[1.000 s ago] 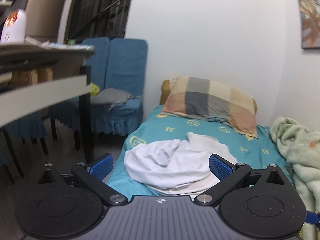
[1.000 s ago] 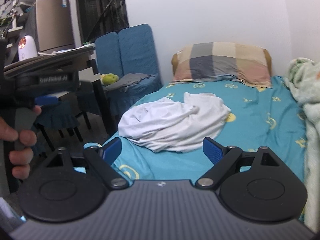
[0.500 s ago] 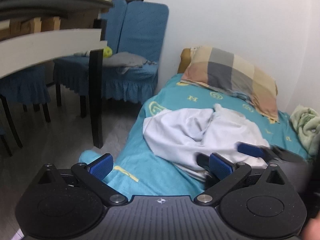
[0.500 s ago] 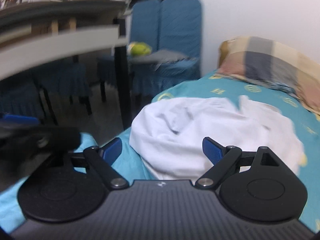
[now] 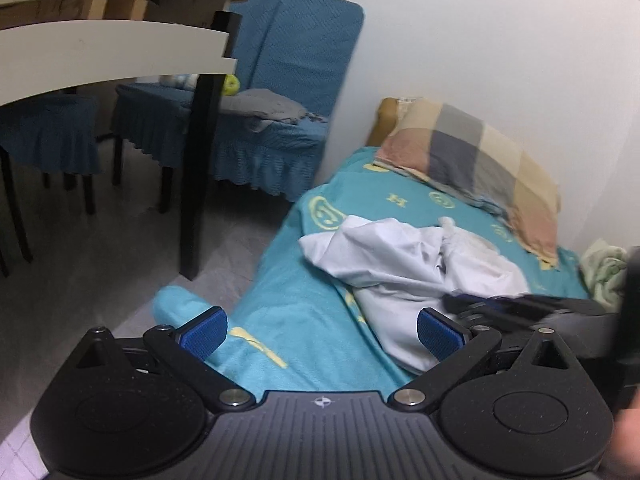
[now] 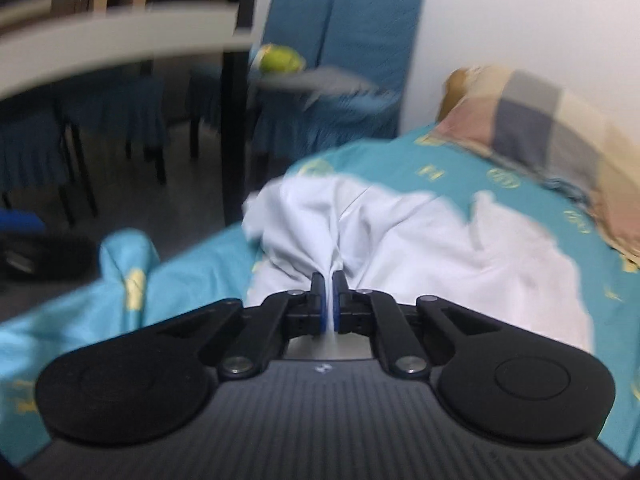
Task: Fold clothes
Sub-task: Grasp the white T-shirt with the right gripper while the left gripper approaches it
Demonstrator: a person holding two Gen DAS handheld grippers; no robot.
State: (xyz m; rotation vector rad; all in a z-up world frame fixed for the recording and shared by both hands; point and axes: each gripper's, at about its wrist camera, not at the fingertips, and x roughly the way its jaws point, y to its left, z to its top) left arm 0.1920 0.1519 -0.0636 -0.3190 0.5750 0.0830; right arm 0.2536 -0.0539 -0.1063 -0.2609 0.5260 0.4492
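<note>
Your right gripper (image 6: 329, 298) was clamped on a pinch of the crumpled white cotton garment (image 6: 420, 236); your left gripper (image 5: 320, 332) stood wide open with nothing between the pads, near the garment's edge. The garment lay in a heap on the teal patterned bedsheet (image 5: 316, 300), no fold made: by my reading the task had barely started. Only the right view showed the pinch; only the left view showed the pale green blanket (image 5: 604, 268) at far right.
</note>
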